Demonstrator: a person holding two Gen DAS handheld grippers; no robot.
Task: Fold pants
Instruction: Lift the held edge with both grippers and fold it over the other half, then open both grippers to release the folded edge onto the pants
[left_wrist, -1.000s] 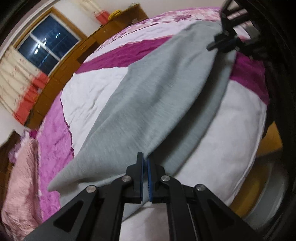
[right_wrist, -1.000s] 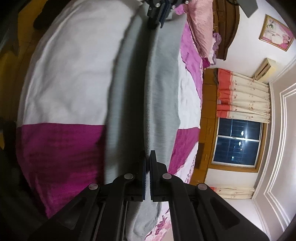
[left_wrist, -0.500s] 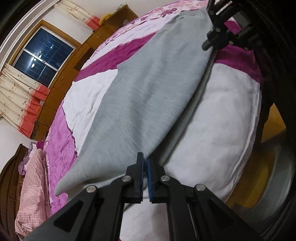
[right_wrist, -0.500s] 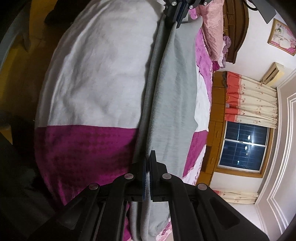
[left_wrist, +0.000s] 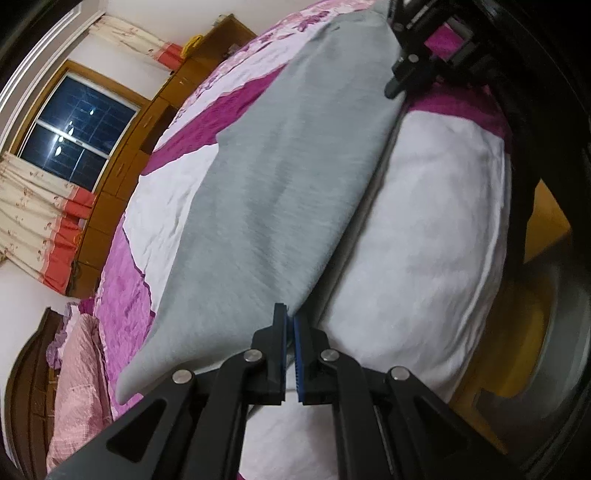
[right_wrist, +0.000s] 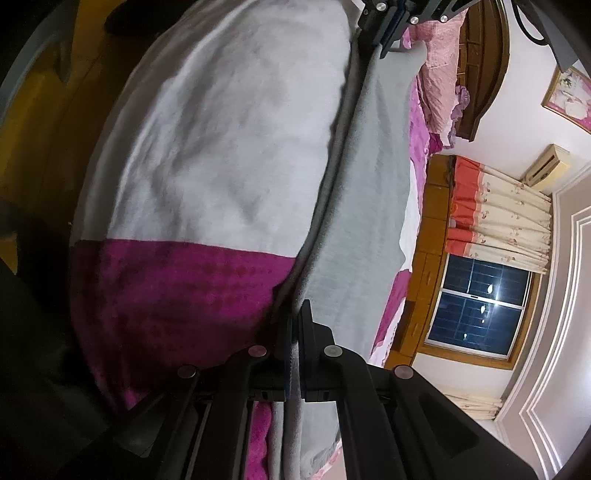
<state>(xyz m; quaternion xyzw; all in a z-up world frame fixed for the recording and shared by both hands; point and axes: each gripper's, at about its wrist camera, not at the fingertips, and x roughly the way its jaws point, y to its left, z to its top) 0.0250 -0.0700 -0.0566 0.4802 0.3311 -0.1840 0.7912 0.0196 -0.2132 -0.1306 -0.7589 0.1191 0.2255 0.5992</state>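
Grey pants (left_wrist: 288, 177) stretch lengthwise over a bed with a white and magenta cover (left_wrist: 436, 229). My left gripper (left_wrist: 289, 314) is shut on one end of their near edge. At the far end of that edge, top right in the left wrist view, the right gripper (left_wrist: 397, 86) holds the cloth. In the right wrist view the pants (right_wrist: 369, 206) run away from my right gripper (right_wrist: 295, 317), shut on the cloth, toward the left gripper (right_wrist: 386, 46) at the top. The held edge is taut and close to the bed (right_wrist: 221, 155).
A pink pillow (left_wrist: 77, 373) and a dark wooden headboard (left_wrist: 26, 369) lie past the left end. A window (right_wrist: 480, 299) with cream and red curtains and wooden cabinets (left_wrist: 122, 177) stand behind the bed. Yellow floor (left_wrist: 543, 229) shows beyond the near bed edge.
Both grippers have sunk toward the bed with the pants still held. The upper layer has swung over and flattened onto the lower one, and the hanging fold has narrowed.
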